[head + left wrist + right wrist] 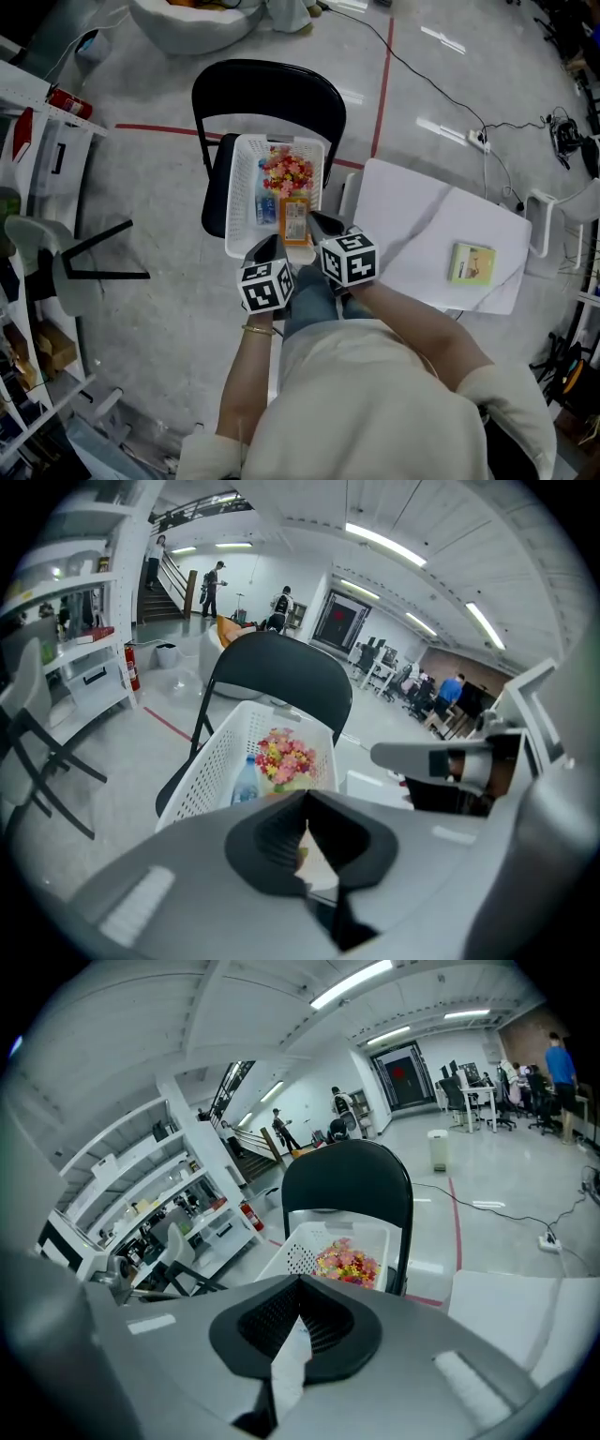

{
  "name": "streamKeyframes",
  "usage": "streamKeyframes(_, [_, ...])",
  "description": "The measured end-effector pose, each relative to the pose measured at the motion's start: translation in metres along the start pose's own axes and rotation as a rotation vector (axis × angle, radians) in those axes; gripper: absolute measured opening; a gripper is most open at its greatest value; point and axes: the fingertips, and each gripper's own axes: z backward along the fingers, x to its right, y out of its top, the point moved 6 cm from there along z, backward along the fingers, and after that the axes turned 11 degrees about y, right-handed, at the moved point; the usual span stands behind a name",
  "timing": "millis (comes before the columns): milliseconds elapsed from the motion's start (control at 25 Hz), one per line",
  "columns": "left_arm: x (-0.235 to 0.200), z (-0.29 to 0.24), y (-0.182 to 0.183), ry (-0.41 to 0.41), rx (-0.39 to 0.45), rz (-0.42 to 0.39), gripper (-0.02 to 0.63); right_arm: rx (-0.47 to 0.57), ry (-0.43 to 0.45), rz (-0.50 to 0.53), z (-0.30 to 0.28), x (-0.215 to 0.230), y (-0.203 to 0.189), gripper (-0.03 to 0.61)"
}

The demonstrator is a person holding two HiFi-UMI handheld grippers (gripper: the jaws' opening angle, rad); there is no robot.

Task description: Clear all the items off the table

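- Sleeves and forearms fill the bottom centre of the head view; each hand carries one of the claws I am driving, marker cubes side by side.
- I see the left gripper [263,249] at lower centre with its jaws pressed together and nothing between them. Its own view shows only a thin sliver of light behind the closed pads.
- The right gripper [324,225], just to the right of it, is likewise closed and empty. Its tips hang over the near end of the basket.
- The white basket [238,187] sits at the middle of the frame on the seat of a black chair [270,89].
- Inside the basket I make out an orange packet [295,223] at the near end and a bottle [266,204] along the left wall. A bunch of pink and yellow flowers [288,173] lies toward the far end.
- To the right of centre stands the white table [412,211], just beside the chair.
- A yellow-green box [472,263] lies flat on the right part of that table, well apart from both grippers. It is the only item I can see on the tabletop.
- Beyond the chair, a red line [383,80] runs up the grey floor, and a black cable [427,84] trails toward the upper right.
- White shelves [37,141] occupy the left edge.
- In the left gripper view, people [217,581] stand far back in the hall near a staircase.
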Motion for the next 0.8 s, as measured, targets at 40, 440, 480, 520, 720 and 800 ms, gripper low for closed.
streamKeyframes(40, [0.003, 0.002, 0.001, 0.002, 0.006, -0.004, 0.009, 0.003, 0.009, 0.017, 0.006, -0.001, 0.001, -0.002])
streamKeyframes(440, [0.036, 0.023, -0.003, 0.002, 0.048, -0.014, 0.009, 0.03, 0.094, 0.116, 0.061, -0.008, 0.007, -0.002])
streamKeyframes(480, [0.04, 0.025, -0.003, -0.001, 0.053, -0.021, 0.009, 0.033, 0.096, 0.115, 0.066, -0.007, 0.006, -0.002])
streamKeyframes(520, [0.044, 0.027, -0.002, -0.004, 0.057, -0.029, 0.009, 0.034, 0.098, 0.116, 0.07, -0.006, 0.006, -0.002])
streamKeyframes(720, [0.062, 0.035, 0.001, -0.022, 0.084, -0.056, 0.009, 0.042, 0.111, 0.143, 0.091, -0.002, 0.007, -0.002])
streamKeyframes(800, [0.068, 0.039, 0.002, -0.029, 0.096, -0.064, 0.009, 0.049, 0.117, 0.151, 0.098, -0.001, 0.007, -0.002])
